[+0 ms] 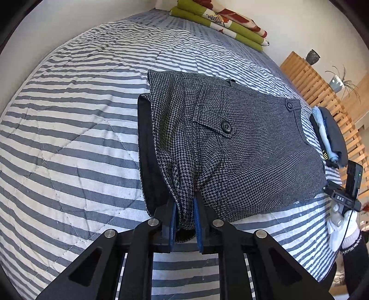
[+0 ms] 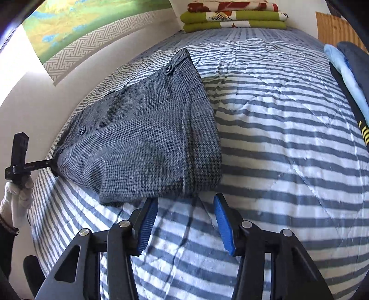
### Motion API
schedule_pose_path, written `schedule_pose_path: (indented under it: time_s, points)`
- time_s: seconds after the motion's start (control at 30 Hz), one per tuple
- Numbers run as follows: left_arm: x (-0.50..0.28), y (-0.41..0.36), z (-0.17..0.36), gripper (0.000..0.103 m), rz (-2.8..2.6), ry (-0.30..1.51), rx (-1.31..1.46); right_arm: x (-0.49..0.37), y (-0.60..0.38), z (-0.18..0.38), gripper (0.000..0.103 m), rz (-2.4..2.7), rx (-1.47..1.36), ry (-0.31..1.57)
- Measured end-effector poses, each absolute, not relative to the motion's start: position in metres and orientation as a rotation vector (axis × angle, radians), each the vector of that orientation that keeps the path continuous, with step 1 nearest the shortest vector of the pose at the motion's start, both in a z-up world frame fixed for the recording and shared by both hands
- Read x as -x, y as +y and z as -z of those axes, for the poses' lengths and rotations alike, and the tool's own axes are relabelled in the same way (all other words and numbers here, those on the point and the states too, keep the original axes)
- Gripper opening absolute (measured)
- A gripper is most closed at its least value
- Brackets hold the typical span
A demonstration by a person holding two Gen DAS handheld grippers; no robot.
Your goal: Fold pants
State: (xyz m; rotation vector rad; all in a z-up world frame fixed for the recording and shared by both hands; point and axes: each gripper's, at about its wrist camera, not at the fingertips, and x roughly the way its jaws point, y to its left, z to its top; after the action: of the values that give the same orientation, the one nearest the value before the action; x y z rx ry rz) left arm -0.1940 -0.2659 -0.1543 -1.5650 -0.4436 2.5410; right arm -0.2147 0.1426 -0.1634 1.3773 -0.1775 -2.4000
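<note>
Presently the grey houndstooth pants (image 1: 242,147) are lying folded on the striped quilt (image 1: 69,138) of the bed, back pocket flap and buttons facing up. The left gripper (image 1: 185,207) is pinching a bunched edge of the pants between its blue pads, jaws pressed close on the cloth. The right gripper (image 2: 185,207) is hanging just short of the pants' near edge, its jaws spread with only quilt between them. A white-gloved hand (image 2: 19,196) is holding the left gripper's handle. Folded green bedding (image 2: 233,19) is sitting at the far end of the bed, and a stack of folded clothes (image 1: 329,136) is resting near the bed's edge.
</note>
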Motion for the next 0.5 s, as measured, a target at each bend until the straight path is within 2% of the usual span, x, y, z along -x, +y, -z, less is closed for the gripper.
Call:
schedule_pose_path:
  time_s: [0.03, 0.07, 0.13, 0.17, 0.33, 0.43, 0.5]
  points:
    - [0.193, -0.266, 0.152, 0.011, -2.541, -0.444, 1.561, 0.221, 0.138, 0.166, 0.045, 2.39, -1.389, -0.161]
    - [0.193, -0.266, 0.149, 0.011, -2.541, -0.445, 1.556, 0.226, 0.133, 0.168, 0.029, 2.374, -1.405, -0.134]
    - [0.193, -0.265, 0.139, 0.01, -2.548, -0.436, 1.539, 0.227, 0.124, 0.165, 0.022, 2.378, -1.418, -0.059]
    - [0.193, -0.265, 0.133, 0.009, -2.548, -0.439, 1.533, 0.227, 0.121, 0.158, 0.014, 2.381, -1.411, -0.016]
    - [0.188, -0.268, 0.111, 0.009, -2.556, -0.426, 1.505, 0.21, 0.117, 0.098, 0.01, 2.408, -1.305, 0.352]
    - [0.183, -0.269, 0.121, 0.009, -2.534, -0.433, 1.535, 0.193, 0.124, 0.073, 0.008, 2.414, -1.244, 0.443]
    - [0.181, -0.272, 0.135, 0.009, -2.516, -0.472, 1.568, 0.182, 0.126, 0.082, 0.008, 2.416, -1.257, 0.493]
